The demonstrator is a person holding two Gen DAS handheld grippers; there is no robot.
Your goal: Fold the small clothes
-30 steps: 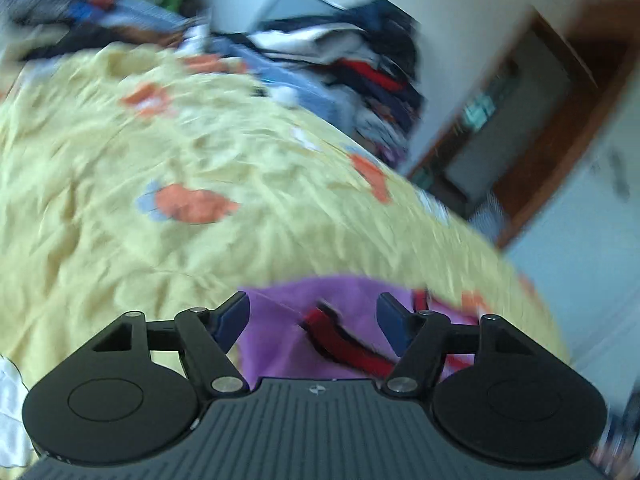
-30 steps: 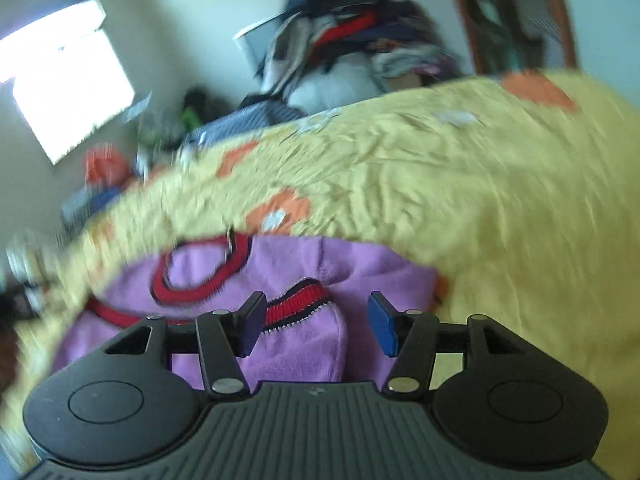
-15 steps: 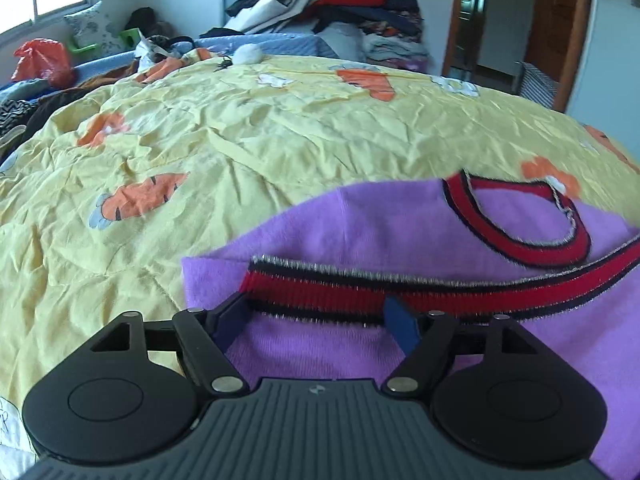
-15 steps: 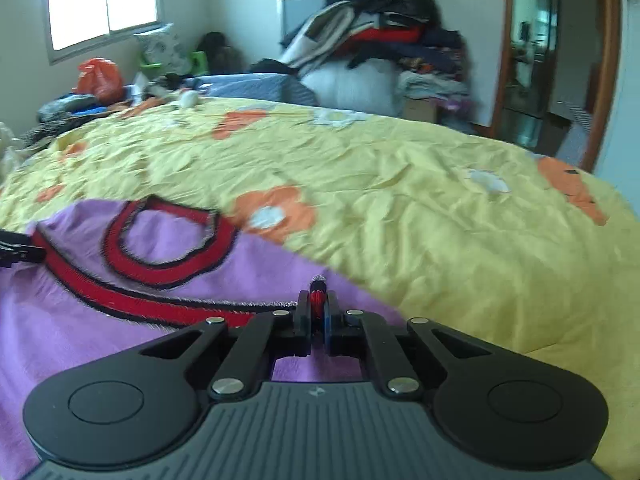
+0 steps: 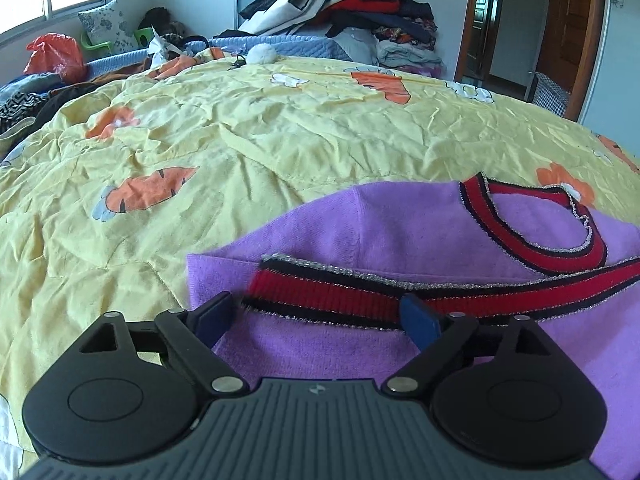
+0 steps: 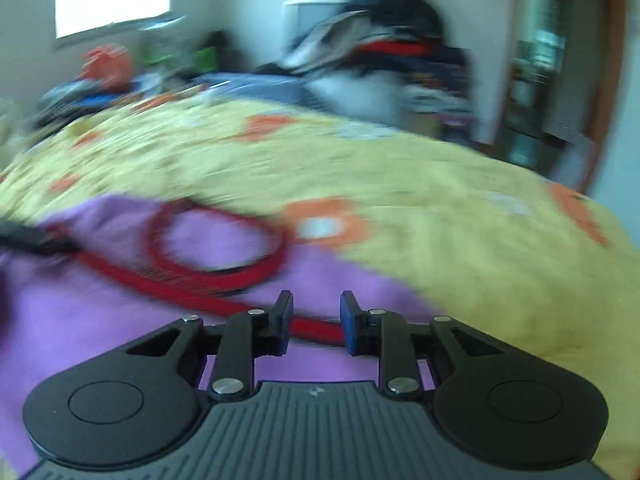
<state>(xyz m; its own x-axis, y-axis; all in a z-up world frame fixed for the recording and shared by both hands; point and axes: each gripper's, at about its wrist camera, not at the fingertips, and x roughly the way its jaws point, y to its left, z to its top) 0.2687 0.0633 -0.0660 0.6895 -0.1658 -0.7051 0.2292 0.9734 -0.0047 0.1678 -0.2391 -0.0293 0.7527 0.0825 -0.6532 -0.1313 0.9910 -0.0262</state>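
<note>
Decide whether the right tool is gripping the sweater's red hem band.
Apart. The right wrist view shows the right tool open, its fingers clear of the red hem band between them.

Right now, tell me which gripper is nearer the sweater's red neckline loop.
Right, probably. The right gripper sits just below the neckline loop; the left gripper is off at the purple sweater's side, farther from it.

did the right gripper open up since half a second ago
Yes. The right gripper, then shut on the purple sweater's red band, now has its jaws apart around it.
</note>
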